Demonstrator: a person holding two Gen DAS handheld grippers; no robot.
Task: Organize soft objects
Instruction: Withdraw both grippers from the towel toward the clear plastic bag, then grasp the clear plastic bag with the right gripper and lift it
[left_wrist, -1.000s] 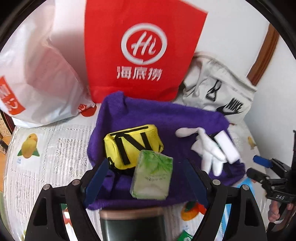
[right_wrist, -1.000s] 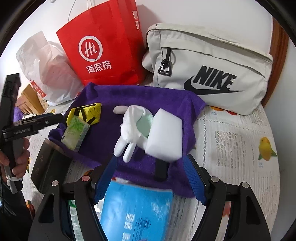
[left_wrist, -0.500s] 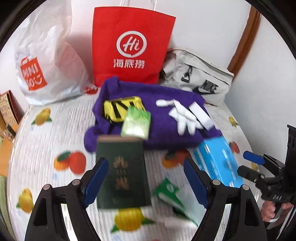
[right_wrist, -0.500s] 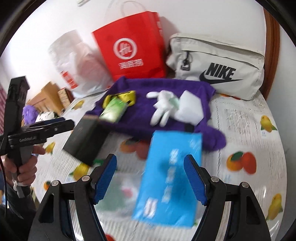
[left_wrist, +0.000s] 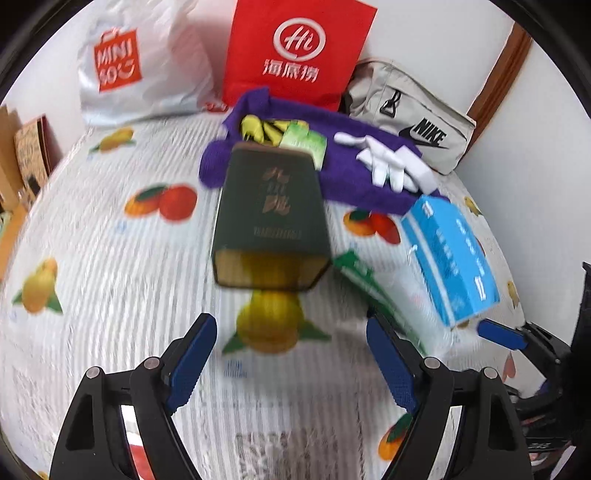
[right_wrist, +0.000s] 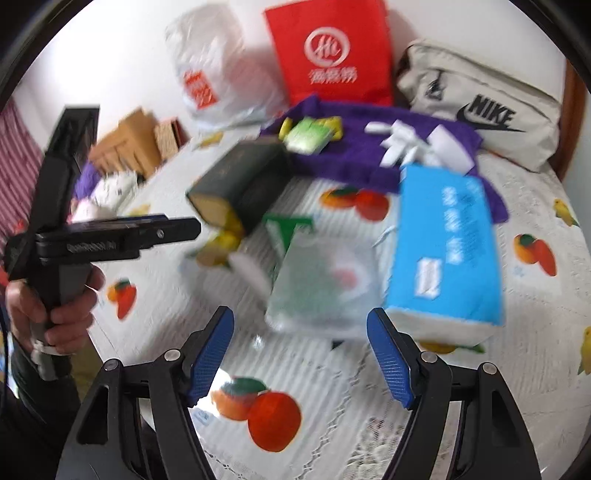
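A purple towel (left_wrist: 343, 184) (right_wrist: 354, 162) lies at the back of the fruit-print table. On it lie a yellow pouch (left_wrist: 258, 129), a green tissue pack (left_wrist: 306, 142) (right_wrist: 308, 136), a white glove (left_wrist: 384, 166) (right_wrist: 399, 147) and a white sponge block (right_wrist: 450, 149). In front lie a dark green box (left_wrist: 269, 218) (right_wrist: 240, 181), a blue tissue pack (left_wrist: 450, 258) (right_wrist: 443, 243) and a clear plastic packet with green print (right_wrist: 321, 284). My left gripper (left_wrist: 291, 365) is open and empty, above the tablecloth. My right gripper (right_wrist: 301, 354) is open and empty, near the packet.
A red paper bag (left_wrist: 299, 51), a white Miniso bag (left_wrist: 140, 70) and a grey Nike pouch (left_wrist: 410, 114) stand against the back wall. Cardboard boxes (right_wrist: 136, 147) sit past the table's left edge. The tablecloth (left_wrist: 110, 258) has fruit prints.
Both grippers have pulled back and up from the purple towel. The dark green box, blue tissue pack and clear packet have come into full view. Both stay open and empty.
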